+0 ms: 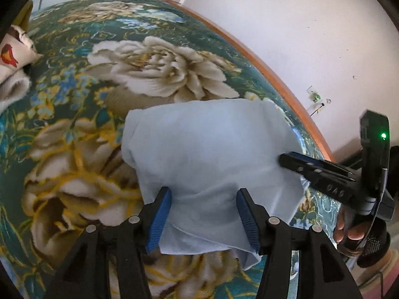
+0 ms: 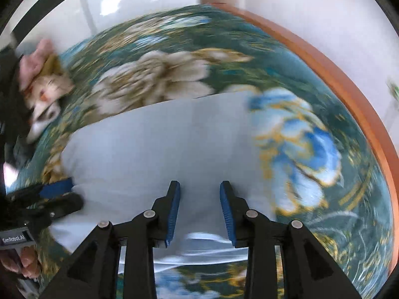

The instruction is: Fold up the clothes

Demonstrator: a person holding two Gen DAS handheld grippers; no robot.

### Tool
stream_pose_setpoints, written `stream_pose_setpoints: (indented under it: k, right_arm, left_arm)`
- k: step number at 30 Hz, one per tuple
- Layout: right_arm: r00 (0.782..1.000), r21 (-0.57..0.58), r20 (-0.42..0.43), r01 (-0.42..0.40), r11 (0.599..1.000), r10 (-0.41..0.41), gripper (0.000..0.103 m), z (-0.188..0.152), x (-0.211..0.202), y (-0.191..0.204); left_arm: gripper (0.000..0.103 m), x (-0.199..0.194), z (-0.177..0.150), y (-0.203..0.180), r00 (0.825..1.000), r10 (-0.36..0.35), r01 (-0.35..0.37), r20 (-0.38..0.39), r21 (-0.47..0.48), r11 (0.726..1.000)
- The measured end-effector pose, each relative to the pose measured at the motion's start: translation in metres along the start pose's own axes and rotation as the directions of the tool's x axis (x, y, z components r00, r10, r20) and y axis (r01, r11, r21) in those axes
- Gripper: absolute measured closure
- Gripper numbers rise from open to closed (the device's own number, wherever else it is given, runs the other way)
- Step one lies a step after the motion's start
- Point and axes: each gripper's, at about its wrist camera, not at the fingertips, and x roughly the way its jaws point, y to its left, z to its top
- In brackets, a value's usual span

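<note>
- We see a bed under a dark green blanket (image 1: 82, 114) patterned with large cream and blue flowers; an orange wooden bed edge (image 1: 271, 74) runs along its far side, with a pale wall (image 1: 286, 25) behind.
- A folded light blue cloth (image 1: 207, 149) lies flat on the blanket, near the wooden edge.
- The left gripper (image 1: 204, 214) hangs over the near edge of the cloth, its blue-padded jaws standing well apart. The cloth shows between them, but we see no pad pressing on it.
- The right gripper (image 2: 199, 211) sits over the cloth's near part, jaws parted less widely, with the cloth beneath and nothing pinched. Its view is blurred.
- Seen from the left wrist, the right gripper reaches in over the cloth's side nearest the wooden edge; fingers (image 1: 349, 231) wrap its handle.
- A small printed cushion (image 1: 12, 54) lies on the blanket, well apart from the cloth, on the side away from the wooden edge.
</note>
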Motion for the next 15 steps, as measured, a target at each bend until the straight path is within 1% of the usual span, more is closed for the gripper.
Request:
stream_pose_setpoints:
  k: [2, 5, 7, 8, 9, 10, 11, 12, 13, 14, 15]
  right_arm:
    - [1.000, 0.035, 0.025, -0.003, 0.999, 0.002, 0.069, -0.006, -0.010, -0.005]
    - [0.998, 0.011, 0.069, 0.013, 1.000, -0.014, 0.069, -0.021, -0.032, 0.004]
    - [0.996, 0.025, 0.092, -0.011, 1.000, 0.008, 0.069, -0.037, -0.045, 0.011]
    - [0.995, 0.040, 0.094, -0.032, 0.999, 0.028, 0.066, -0.046, -0.049, 0.014]
    - [0.995, 0.061, 0.093, -0.036, 0.997, 0.031, 0.054, -0.058, -0.051, 0.017]
    - [0.996, 0.080, 0.089, -0.039, 0.996, 0.032, 0.049, -0.069, -0.052, 0.020]
    - [0.997, 0.091, 0.079, -0.035, 0.995, 0.028, 0.049, -0.078, -0.050, 0.022]
    - [0.998, 0.096, 0.068, -0.023, 0.995, 0.017, 0.049, -0.086, -0.047, 0.026]
    - [0.998, 0.098, 0.055, 0.000, 0.995, -0.006, 0.049, -0.092, -0.044, 0.028]
    - [0.998, 0.101, 0.052, 0.023, 0.995, -0.029, 0.048, -0.096, -0.041, 0.030]
    - [0.997, 0.104, 0.053, 0.047, 0.993, -0.053, 0.044, -0.101, -0.038, 0.031]
  left_arm:
    - [0.044, -0.011, -0.006, -0.006, 1.000, 0.026, -0.027, 0.017, 0.020, 0.999]
    - [0.044, -0.035, -0.025, -0.019, 0.996, 0.075, -0.077, 0.049, 0.058, 0.995]
    - [0.044, -0.040, -0.040, -0.024, 0.991, 0.120, -0.124, 0.059, 0.057, 0.991]
    - [0.043, -0.043, -0.047, -0.027, 0.988, 0.144, -0.147, 0.064, 0.055, 0.988]
    - [0.043, -0.045, -0.055, -0.029, 0.984, 0.164, -0.167, 0.065, 0.052, 0.985]
    - [0.042, -0.045, -0.063, -0.030, 0.980, 0.185, -0.189, 0.073, 0.049, 0.981]
    - [0.041, -0.042, -0.069, -0.032, 0.974, 0.214, -0.218, 0.076, 0.052, 0.974]
    - [0.037, -0.038, -0.075, -0.034, 0.967, 0.245, -0.249, 0.077, 0.055, 0.967]
    - [0.034, -0.035, -0.081, -0.036, 0.958, 0.275, -0.279, 0.078, 0.058, 0.958]
    - [0.034, -0.030, -0.085, -0.036, 0.955, 0.286, -0.290, 0.076, 0.050, 0.956]
    - [0.033, -0.025, -0.088, -0.035, 0.953, 0.295, -0.299, 0.073, 0.041, 0.954]
